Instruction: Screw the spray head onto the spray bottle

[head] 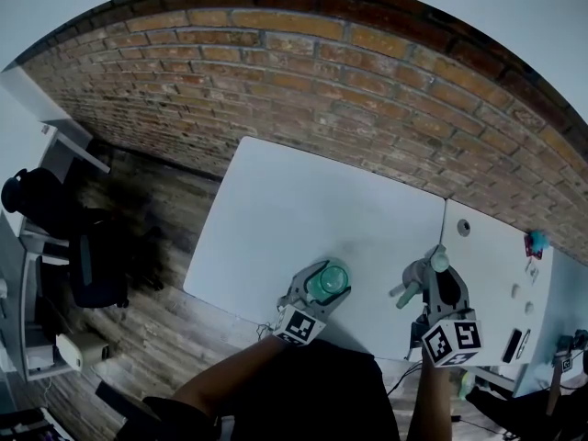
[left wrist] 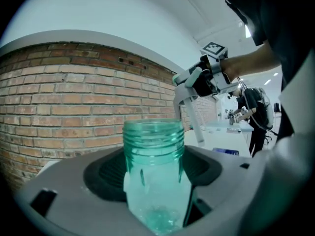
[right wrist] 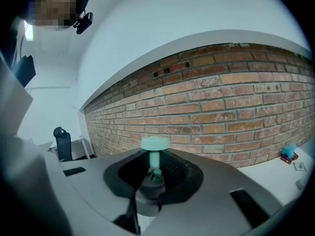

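Two parts of one sprayer are held apart in the air above the white tabletop point(head: 303, 200). The spray bottle point(left wrist: 153, 151) is translucent green plastic, round, with raised screw threads ringing its open neck. It stands upright between the jaws of the left hand-held gripper point(head: 314, 294), whose dark ribbed pads are closed against its sides. Its base is cut off by the lower edge of the left gripper view, and from the head view only the round mouth shows.

The spray head point(right wrist: 155, 157) sits in the right hand-held gripper point(head: 437, 281), whose jaws are clamped on its grey collar. A pale green round cap tops a slim stem above that collar. The part below the collar is hidden behind the jaws in the right gripper view. The left gripper view shows a thin pale tube hanging down from the head, though it is small there.

Each hand-held gripper has a smooth grey shell and a cube with black-and-white square markers. Bare forearms reach in from the bottom edge of the head view.

Beyond the tabletop runs a rough red-brown brick wall point(head: 322, 72). Worn wooden floor point(head: 147, 310) lies to the left, where a black chair point(head: 46, 205) is hard to make out
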`<state>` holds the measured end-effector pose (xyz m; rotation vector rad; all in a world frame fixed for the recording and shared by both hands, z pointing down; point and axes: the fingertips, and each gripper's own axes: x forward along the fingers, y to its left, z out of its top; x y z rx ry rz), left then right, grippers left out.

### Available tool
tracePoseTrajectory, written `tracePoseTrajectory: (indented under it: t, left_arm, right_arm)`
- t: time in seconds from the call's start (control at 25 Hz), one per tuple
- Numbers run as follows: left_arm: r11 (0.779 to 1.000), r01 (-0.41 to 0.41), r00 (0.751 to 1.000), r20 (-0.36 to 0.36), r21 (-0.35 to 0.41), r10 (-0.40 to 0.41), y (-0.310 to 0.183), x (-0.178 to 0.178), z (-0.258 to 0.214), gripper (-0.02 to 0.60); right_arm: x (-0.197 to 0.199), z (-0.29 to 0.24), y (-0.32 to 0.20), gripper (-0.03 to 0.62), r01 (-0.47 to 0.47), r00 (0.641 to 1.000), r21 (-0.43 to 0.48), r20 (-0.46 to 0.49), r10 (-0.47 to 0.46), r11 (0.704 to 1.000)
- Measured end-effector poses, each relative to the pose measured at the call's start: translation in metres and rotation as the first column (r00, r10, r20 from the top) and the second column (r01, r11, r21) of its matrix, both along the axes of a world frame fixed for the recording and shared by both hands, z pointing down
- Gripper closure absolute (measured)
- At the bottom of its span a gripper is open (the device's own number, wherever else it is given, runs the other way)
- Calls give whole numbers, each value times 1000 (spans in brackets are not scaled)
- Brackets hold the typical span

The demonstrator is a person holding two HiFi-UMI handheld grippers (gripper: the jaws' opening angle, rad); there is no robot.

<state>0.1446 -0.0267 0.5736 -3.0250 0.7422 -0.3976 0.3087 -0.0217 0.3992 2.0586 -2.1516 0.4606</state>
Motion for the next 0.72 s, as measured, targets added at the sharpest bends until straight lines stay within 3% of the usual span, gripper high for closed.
tracePoseTrajectory:
  t: [0.2,0.36,0.56,0.72]
  left_arm:
    - [999,-29,1000,11,21,29,5,-3,10,258]
    - [1000,-18,1000,1,-24,18,4,-2,-1,258]
    - [1000,-30,999,-21,7,30,2,-1,-7,258]
    - [999,-47,999,-12,-19,47,3,0,-6,258]
  right_arm:
    - [-8,-13,5,528,-11,1000,27,2,11,1000]
    - [-8,-16,10,528,-20,1000,24,8,20,1000]
    - [-12,-21,13,526,-16,1000,21,18,16,1000]
    - [-19,-30,13,526,-3,1000,34,19,2,999]
